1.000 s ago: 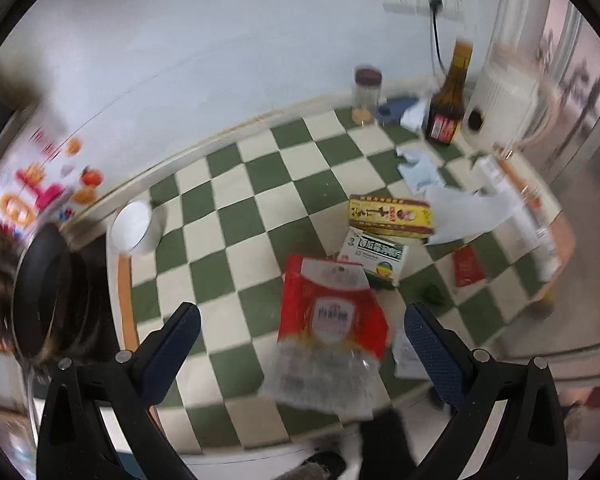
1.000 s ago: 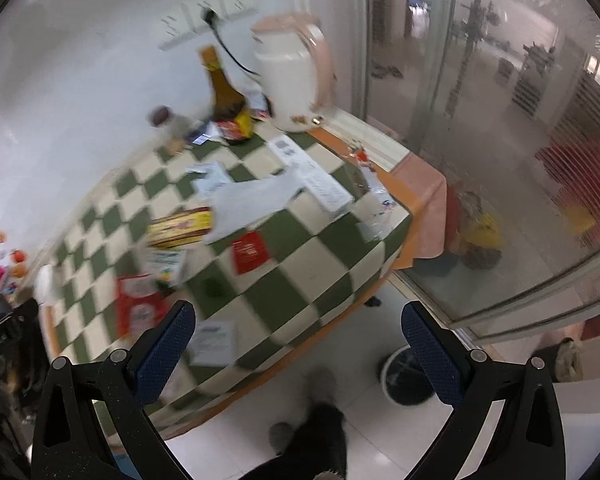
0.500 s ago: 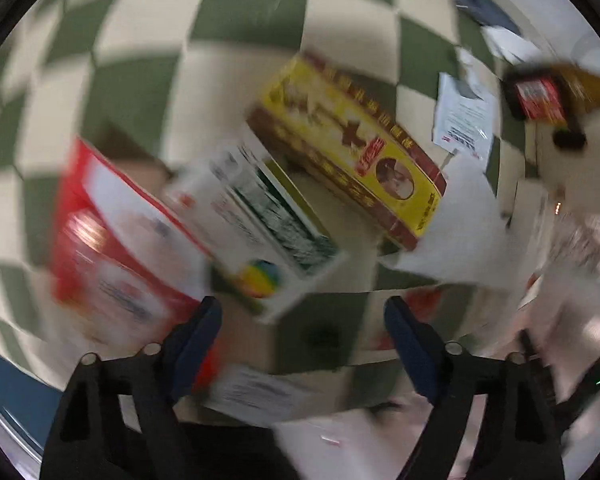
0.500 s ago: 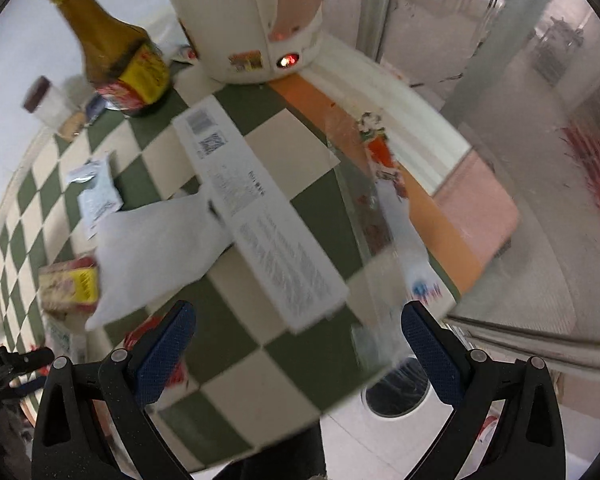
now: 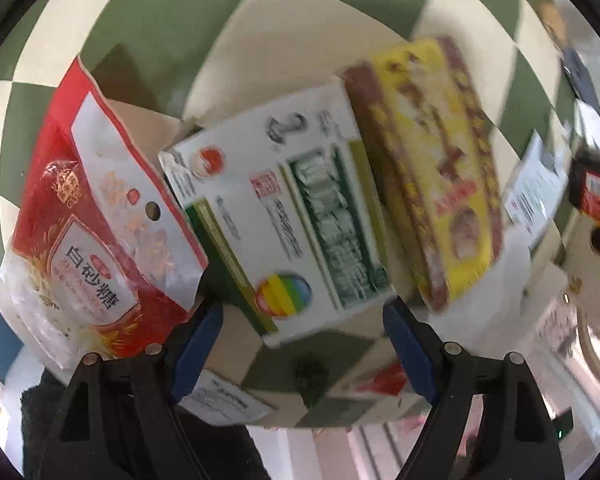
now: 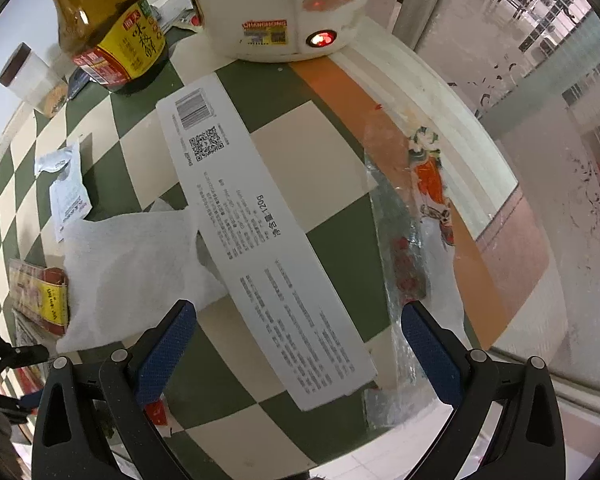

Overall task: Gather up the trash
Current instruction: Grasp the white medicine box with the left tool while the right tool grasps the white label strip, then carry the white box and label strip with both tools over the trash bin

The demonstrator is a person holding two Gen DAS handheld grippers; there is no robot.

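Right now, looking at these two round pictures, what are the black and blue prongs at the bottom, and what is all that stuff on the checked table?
Each picture comes from a fisheye camera on a hand-held gripper that a person carries, one per hand. The prongs are its two fingers.

The left hand-held gripper is open, holding nothing, above a white and green cardboard box. Beside the box lie a red plastic sugar bag and a yellow and maroon box.

The right hand-held gripper, also open and holding nothing, hovers over a long white printed carton, with a white paper tissue and a clear crinkled wrapper alongside. Behind stand a brown sauce bottle and a white electric kettle.
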